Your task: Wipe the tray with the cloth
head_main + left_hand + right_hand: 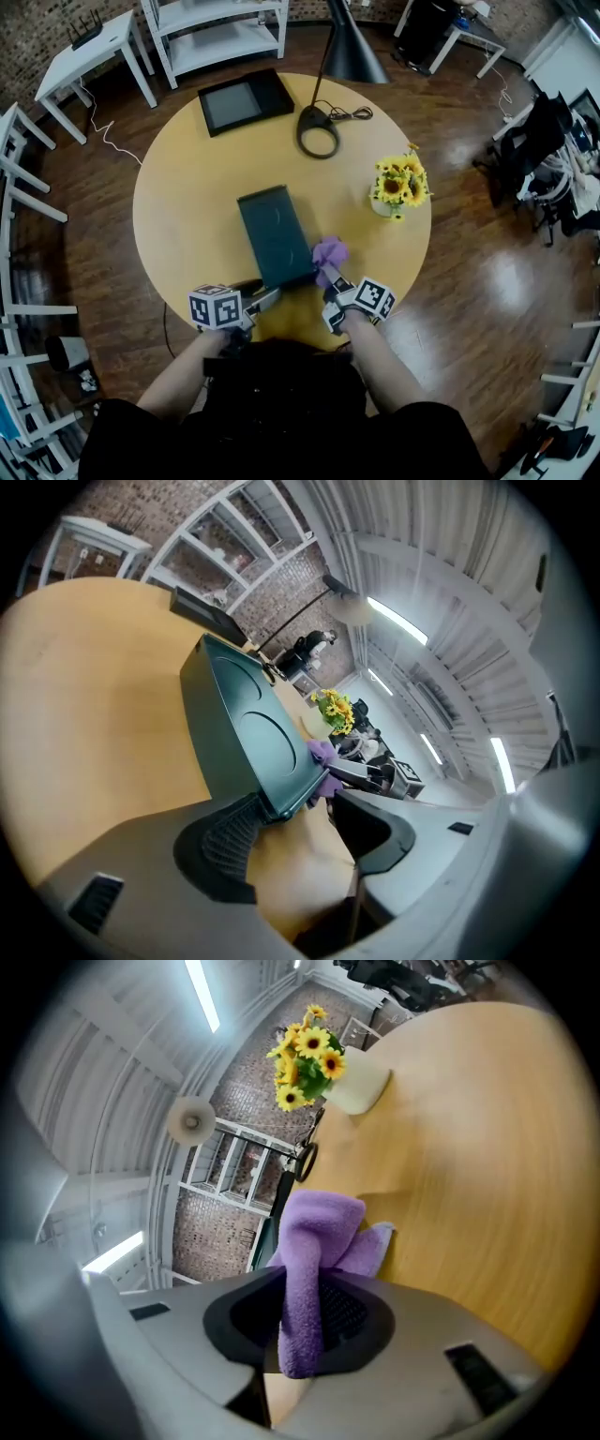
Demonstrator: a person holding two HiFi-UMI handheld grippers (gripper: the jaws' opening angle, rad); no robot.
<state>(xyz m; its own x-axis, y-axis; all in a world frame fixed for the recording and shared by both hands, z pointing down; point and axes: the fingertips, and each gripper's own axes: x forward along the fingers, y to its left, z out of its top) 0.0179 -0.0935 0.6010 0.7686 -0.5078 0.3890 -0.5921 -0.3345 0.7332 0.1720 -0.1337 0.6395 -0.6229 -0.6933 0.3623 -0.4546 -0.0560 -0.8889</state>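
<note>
round wooden table [187, 206]: right gripper [302, 1318] pinches fleecy cloth [319, 1232] (left gripper [291, 832] open astride corner of tray [253, 733]).

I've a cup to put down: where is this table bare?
Widest bare wood: left side of the table, between black tray and green tray. A smaller patch lies among lamp base, sunflower vase and green tray. The near edge is crowded: left gripper, right gripper, cloth.

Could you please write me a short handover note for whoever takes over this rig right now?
Left gripper: open, near corner of the tray between its fingers, not clamped.
Right gripper: shut on the purple cloth, beside the tray's near right corner.
Tray lies on the round table.
Done: cloth in hand.
Left: wiping the tray; none can be confirmed.
</note>
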